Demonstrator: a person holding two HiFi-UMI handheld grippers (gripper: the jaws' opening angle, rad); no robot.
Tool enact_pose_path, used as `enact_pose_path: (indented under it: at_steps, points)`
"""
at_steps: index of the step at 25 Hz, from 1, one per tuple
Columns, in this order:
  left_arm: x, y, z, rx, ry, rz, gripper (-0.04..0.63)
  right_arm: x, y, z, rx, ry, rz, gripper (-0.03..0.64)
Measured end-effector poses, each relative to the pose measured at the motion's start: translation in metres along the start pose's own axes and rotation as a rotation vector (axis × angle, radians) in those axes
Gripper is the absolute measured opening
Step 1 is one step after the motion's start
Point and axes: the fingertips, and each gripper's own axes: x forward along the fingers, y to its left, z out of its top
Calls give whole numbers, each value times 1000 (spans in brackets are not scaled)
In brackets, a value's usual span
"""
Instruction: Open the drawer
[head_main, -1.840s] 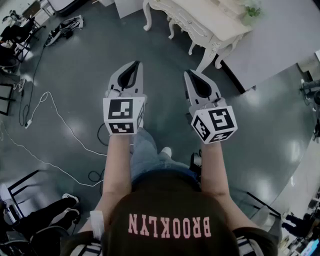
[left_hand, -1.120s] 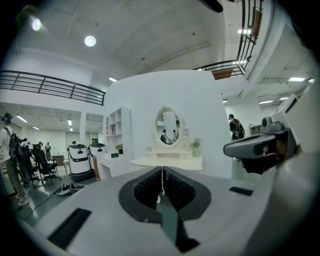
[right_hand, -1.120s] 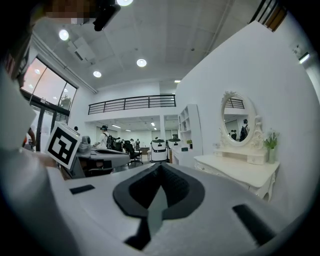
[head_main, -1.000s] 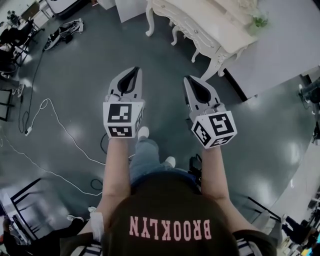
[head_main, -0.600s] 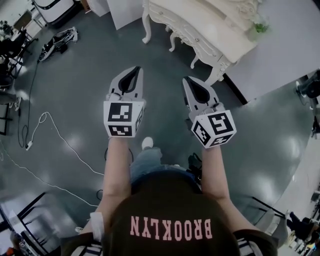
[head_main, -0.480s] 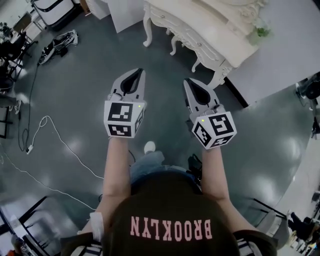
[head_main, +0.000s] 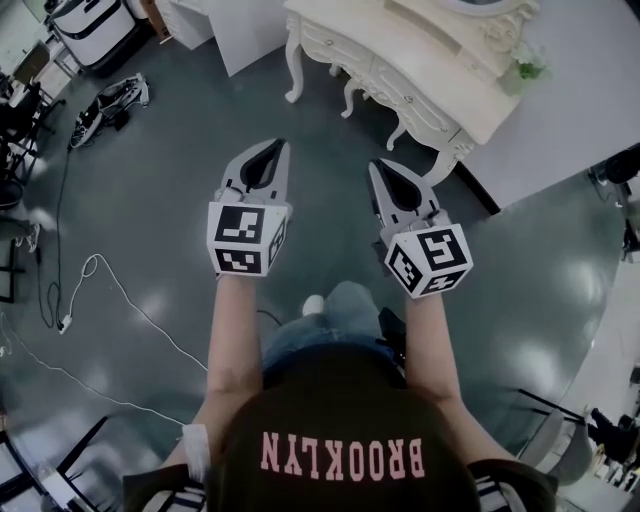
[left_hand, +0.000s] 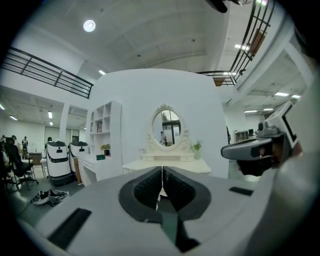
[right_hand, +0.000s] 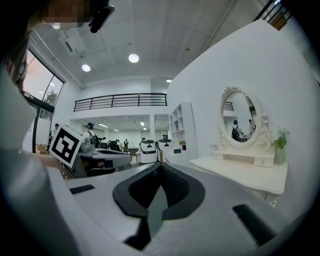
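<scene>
A cream dressing table with carved legs stands ahead at the top of the head view, and its drawer fronts run along the near side. My left gripper and right gripper are held out side by side over the grey floor, short of the table. Both are shut with nothing between the jaws. In the left gripper view the table top and its oval mirror lie straight beyond the shut left gripper. The right gripper view has the table off to the right of the shut right gripper.
A white cabinet stands left of the table, with white machines beyond it. A bag-like object and loose cables lie on the floor at the left. A small plant sits on the table; a pale wall runs behind it.
The person has walked toward the dressing table, which now sits closer and fuller in the head view. Both grippers stay shut and keep their side-by-side pose.
</scene>
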Motion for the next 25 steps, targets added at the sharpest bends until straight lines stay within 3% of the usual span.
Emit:
enact_pose_path:
  at_steps: [14,25]
  points:
    - [49,48,-3,-17,-18,28,6,65,-22,-3,-9,7,-5,-3]
    - [142,96,-8,3,17,-5,6,161,-73,-10,24,17,-25,-3]
